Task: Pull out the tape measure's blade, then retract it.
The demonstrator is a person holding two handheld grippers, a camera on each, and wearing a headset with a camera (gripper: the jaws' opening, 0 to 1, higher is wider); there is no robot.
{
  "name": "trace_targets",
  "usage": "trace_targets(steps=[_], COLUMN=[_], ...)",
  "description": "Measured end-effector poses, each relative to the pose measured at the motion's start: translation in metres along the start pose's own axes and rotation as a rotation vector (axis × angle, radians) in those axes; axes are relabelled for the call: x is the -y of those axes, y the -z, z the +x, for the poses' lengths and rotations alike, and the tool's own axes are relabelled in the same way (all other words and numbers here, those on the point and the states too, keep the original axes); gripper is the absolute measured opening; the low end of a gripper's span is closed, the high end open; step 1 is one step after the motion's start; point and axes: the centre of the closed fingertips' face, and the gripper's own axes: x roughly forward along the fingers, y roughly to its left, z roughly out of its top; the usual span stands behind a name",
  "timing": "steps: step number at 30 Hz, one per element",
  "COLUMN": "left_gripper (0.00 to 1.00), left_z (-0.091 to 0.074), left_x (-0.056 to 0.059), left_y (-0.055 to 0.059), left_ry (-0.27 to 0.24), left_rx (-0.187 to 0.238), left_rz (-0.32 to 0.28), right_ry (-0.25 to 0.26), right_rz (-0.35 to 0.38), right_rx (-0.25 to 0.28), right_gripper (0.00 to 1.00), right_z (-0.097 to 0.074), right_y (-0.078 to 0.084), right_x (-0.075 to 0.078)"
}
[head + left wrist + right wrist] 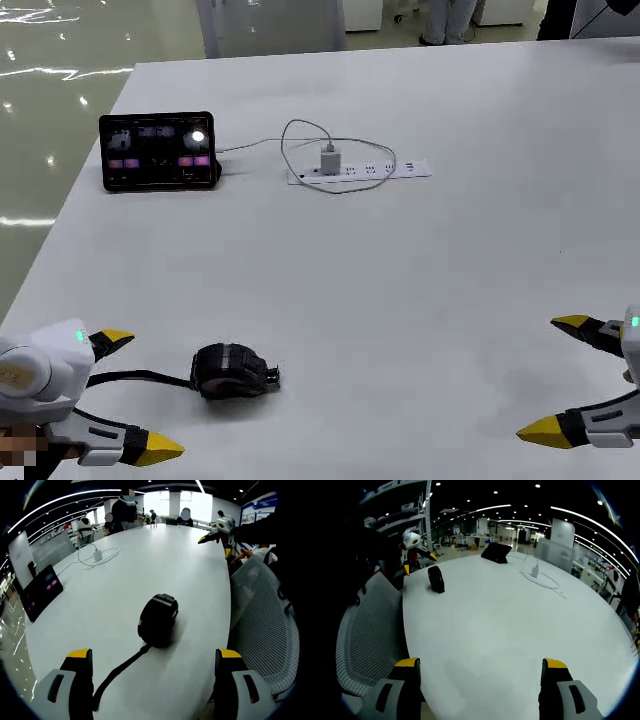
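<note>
A black tape measure (232,371) lies on the white table (400,270) near the front left, with a black strap (140,378) trailing toward my left gripper (138,392). That gripper stands open just left of it, the strap between its yellow-tipped fingers. In the left gripper view the tape measure (158,619) sits a short way ahead of the open jaws. My right gripper (560,380) is open at the front right, far from the tape measure (436,578), with nothing between its fingers. No blade shows out of the case.
A dark tablet (158,150) stands at the back left. A white power strip (362,171) with a plugged charger (329,158) and looped cable lies behind the middle. A mesh chair back (260,625) sits by the table's near edge.
</note>
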Motion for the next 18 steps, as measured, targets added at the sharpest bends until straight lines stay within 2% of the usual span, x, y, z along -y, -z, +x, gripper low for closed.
trace_targets(steps=[1,5,7,11,14,16,18], left_gripper=[0.99,0.99,0.99,0.99,0.98,0.98,0.97], left_z=[0.003,0.010,0.014,0.019,0.023,0.027,0.031], left_x=[0.002,0.003,0.003,0.005,0.001,0.002,0.000], left_y=[-0.003,-0.008,-0.010,-0.019,-0.021,-0.021,-0.020], left_ry=[0.022,0.046,0.054,0.079,0.085,0.092,0.093], left_rx=[-0.001,-0.026,-0.052,-0.068,-0.081,-0.096,-0.125], left_rz=[0.010,0.048,0.075,0.099,0.126,0.150,0.192], right_ry=[-0.004,-0.021,-0.035,-0.067,-0.079,-0.092,-0.109], right_rz=[-0.016,-0.039,-0.060,-0.096,-0.120,-0.130,-0.144], right_rx=[-0.004,-0.013,-0.011,-0.013,-0.019,-0.013,-0.014], right_gripper=[0.99,0.99,0.99,0.99,0.99,0.99,0.99], right_z=[0.002,0.009,0.012,0.021,0.028,0.032,0.038], right_y=[-0.002,-0.008,-0.012,-0.021,-0.027,-0.031,-0.035], right_x=[-0.001,-0.001,-0.003,-0.007,-0.007,-0.006,-0.006])
